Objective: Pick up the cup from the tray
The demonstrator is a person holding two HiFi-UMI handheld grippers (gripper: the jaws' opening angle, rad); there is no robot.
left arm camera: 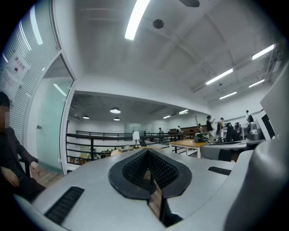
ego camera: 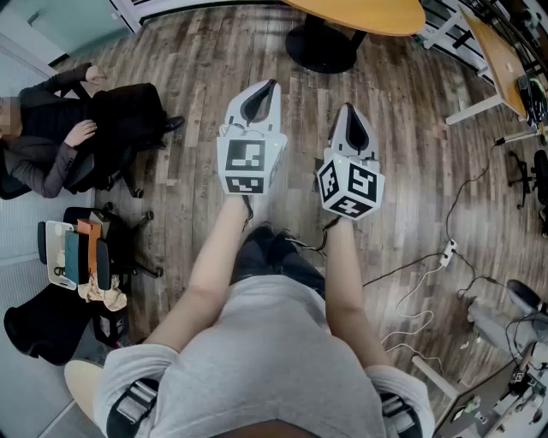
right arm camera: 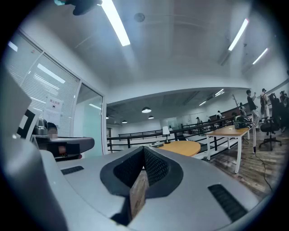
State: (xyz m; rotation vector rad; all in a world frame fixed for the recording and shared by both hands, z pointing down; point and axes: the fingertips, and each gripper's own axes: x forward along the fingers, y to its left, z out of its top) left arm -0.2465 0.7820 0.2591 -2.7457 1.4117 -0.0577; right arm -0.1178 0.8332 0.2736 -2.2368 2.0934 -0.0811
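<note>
No cup and no tray show in any view. Both grippers are held level in front of the person, side by side above a wooden floor. The tips of my left gripper (ego camera: 263, 92) meet with nothing between them; in the left gripper view (left arm camera: 147, 158) the ribbed black pads touch and only a thin slit of floor shows below. My right gripper (ego camera: 351, 115) is shut and empty as well, its pads together in the right gripper view (right arm camera: 143, 156). Each gripper carries a marker cube, the left cube (ego camera: 249, 165) and the right cube (ego camera: 352, 188).
A round wooden table (ego camera: 364, 14) on a black base (ego camera: 324, 47) stands ahead. A seated person (ego camera: 51, 137) and black chairs (ego camera: 103, 248) are at the left. Cables (ego camera: 419, 282) lie on the floor at the right, near a desk (ego camera: 501, 56). People stand by far desks (left arm camera: 216, 131).
</note>
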